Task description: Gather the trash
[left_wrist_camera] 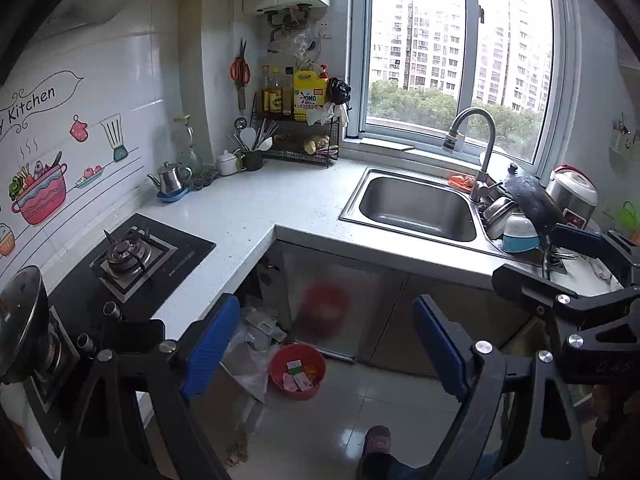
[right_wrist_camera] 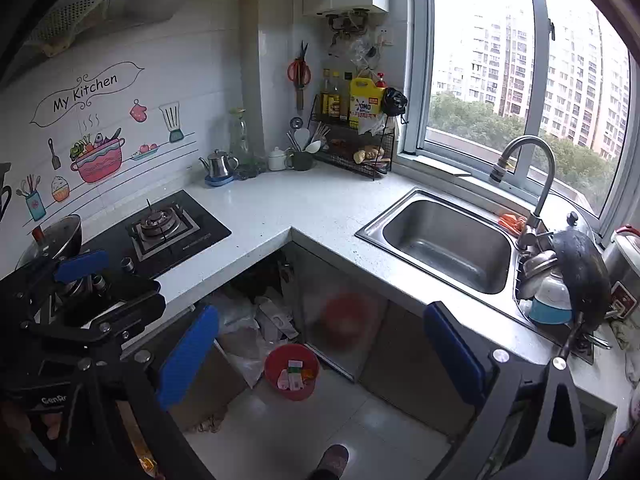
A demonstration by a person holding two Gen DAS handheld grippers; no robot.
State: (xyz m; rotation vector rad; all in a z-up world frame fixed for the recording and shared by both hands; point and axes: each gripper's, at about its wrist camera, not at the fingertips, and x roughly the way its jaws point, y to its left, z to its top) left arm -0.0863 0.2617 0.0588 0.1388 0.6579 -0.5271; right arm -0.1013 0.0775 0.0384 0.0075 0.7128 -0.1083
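Note:
A small red bin (left_wrist_camera: 298, 372) (right_wrist_camera: 292, 372) stands on the tiled floor below the counter corner, with several small wrappers and cartons inside. My left gripper (left_wrist_camera: 326, 344) hovers high above it, blue pads wide apart and nothing between them. My right gripper (right_wrist_camera: 320, 354) is also open and empty, at about the same height over the bin. Each gripper shows in the other's view: the right gripper (left_wrist_camera: 548, 258) at the right edge, the left gripper (right_wrist_camera: 108, 276) at the left edge over the stove.
Clear plastic bags and packaging (left_wrist_camera: 256, 344) (right_wrist_camera: 256, 324) lie under the counter beside the bin. An L-shaped white counter (right_wrist_camera: 280, 208) carries a gas stove (right_wrist_camera: 160, 224), a steel sink (right_wrist_camera: 444, 248) and stacked dishes (right_wrist_camera: 560, 280). A person's slippered foot (right_wrist_camera: 330, 458) stands on the floor.

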